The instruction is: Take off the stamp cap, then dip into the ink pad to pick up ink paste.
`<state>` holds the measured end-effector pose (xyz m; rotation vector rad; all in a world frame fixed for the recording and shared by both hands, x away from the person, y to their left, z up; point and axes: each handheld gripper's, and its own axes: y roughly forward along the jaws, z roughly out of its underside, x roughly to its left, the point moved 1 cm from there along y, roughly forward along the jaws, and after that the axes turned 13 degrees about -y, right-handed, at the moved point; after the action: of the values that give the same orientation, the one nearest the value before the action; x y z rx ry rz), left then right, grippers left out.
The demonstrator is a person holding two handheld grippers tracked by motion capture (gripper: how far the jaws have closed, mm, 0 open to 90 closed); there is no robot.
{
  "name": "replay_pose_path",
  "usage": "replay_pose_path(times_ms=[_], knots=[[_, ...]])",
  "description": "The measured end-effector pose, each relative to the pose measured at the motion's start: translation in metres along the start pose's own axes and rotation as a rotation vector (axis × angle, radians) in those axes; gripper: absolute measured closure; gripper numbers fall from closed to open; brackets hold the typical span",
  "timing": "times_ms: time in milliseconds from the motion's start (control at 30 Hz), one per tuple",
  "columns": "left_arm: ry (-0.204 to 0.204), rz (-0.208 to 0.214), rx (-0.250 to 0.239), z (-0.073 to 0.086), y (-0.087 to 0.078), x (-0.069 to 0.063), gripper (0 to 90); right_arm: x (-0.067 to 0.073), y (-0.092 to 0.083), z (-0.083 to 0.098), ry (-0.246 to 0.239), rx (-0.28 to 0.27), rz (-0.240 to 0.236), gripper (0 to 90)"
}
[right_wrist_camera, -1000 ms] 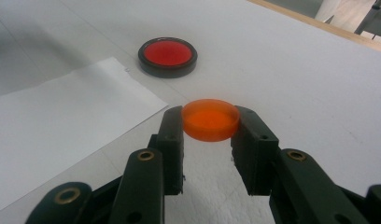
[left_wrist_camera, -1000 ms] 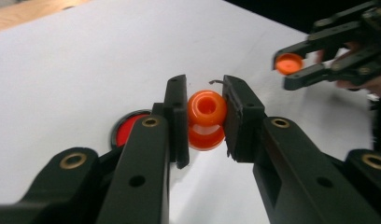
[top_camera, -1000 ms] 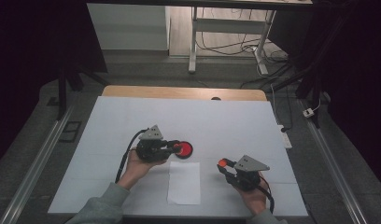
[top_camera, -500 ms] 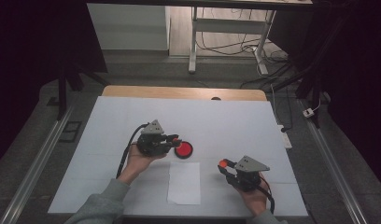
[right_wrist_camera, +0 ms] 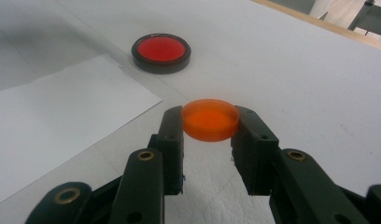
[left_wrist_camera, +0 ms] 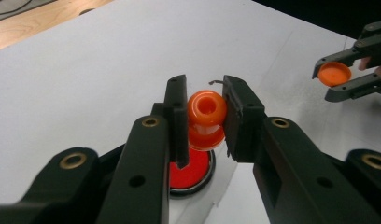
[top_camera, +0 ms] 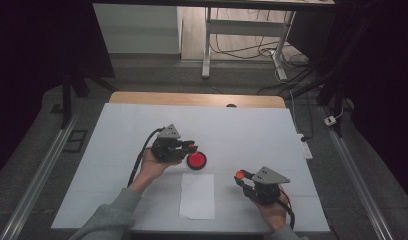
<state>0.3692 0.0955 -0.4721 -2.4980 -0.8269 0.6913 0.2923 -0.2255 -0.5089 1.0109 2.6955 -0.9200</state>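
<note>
- Orange plastic sits squeezed in both sets of jaws. The left gripper [left_wrist_camera: 205, 121] is clamped on a small orange knob [left_wrist_camera: 206, 113] with a hole in its top.
- Right gripper [right_wrist_camera: 210, 128] is clamped on a flat orange cap [right_wrist_camera: 210, 119], held level just over the table.
- A moment ago the left gripper was low, right at the red dish [top_camera: 196, 160]. Now it has lifted a little and moved back, so the knob hangs just above the dish.
- My guess is the knob came off the dish and may go with the cap next.
- Just beside the dish lies a sheet of paper [top_camera: 197, 196], flat on the white table [top_camera: 252, 130].
- Past the table are a wooden edge, a grey floor, metal legs and loose cables. The room is dark.
</note>
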Motion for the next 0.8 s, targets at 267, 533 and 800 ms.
replay_pose_path(times_ms=[267,533,800], knots=[[0.007,-0.007,0.011,-0.005,0.012,0.008,72.7,-0.001,0.0,0.0,0.007,-0.005,-0.002,64.5],[0.002,-0.018,0.031,-0.003,0.017,0.013,72.7,-0.001,-0.001,0.0,0.011,-0.004,0.003,64.5],[0.005,-0.021,0.052,0.0,0.025,0.015,72.7,0.0,0.0,-0.001,0.011,-0.011,-0.002,64.5]])
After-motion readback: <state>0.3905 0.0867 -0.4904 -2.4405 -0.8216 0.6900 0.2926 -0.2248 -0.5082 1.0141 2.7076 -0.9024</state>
